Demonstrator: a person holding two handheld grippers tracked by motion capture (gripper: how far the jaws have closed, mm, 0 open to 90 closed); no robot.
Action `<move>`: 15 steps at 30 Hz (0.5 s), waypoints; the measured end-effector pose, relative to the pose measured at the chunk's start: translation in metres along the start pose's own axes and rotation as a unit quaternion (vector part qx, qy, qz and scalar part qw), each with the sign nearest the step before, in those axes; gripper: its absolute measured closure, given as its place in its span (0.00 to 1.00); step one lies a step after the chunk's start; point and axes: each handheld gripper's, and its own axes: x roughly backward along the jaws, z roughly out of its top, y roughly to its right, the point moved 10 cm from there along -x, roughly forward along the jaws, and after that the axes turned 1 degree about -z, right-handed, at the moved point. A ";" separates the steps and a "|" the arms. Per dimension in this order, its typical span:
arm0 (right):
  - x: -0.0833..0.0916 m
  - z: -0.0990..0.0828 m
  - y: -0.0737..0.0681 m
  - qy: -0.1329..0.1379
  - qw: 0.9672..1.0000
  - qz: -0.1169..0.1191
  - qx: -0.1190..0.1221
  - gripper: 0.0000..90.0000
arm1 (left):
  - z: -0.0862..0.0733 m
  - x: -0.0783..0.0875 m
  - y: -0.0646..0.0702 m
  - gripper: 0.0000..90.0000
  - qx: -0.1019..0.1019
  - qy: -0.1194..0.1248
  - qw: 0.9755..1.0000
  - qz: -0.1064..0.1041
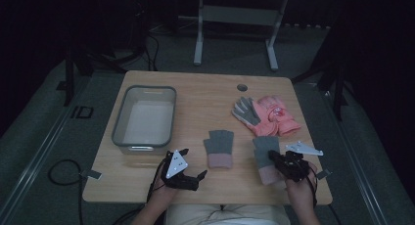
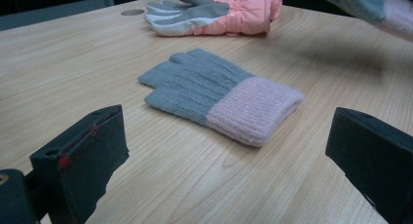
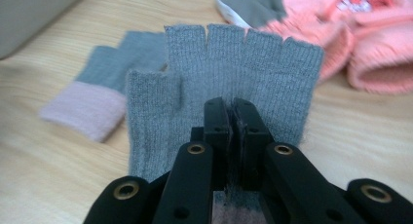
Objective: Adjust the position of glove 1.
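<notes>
Right gripper (image 3: pixel 233 117): my jaws are clenched on the grey glove (image 3: pixel 229 73).
Left gripper (image 2: pixel 224 151): released, facing the second glove (image 2: pixel 219 97) near the table's (image 1: pixel 205 95) front edge.

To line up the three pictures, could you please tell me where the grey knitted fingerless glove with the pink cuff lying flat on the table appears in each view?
High view: grey knitted fingerless glove with pink cuff lies at centre, near the front edge.
Left gripper view: centre, between the open fingers.
Right gripper view: left, behind the held twin glove.
Shared landmark: the padded salmon-pink gloves.
</notes>
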 end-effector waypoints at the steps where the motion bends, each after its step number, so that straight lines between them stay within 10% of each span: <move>1: -0.001 -0.004 0.001 -0.003 1.000 -0.011 -0.008 0.95 | 0.000 0.000 0.000 0.01 -0.001 0.000 1.000 0.000; 15: -0.020 -0.054 0.032 -0.058 0.994 -0.066 -0.070 0.94 | 0.000 0.000 0.000 0.01 -0.002 -0.001 1.000 0.000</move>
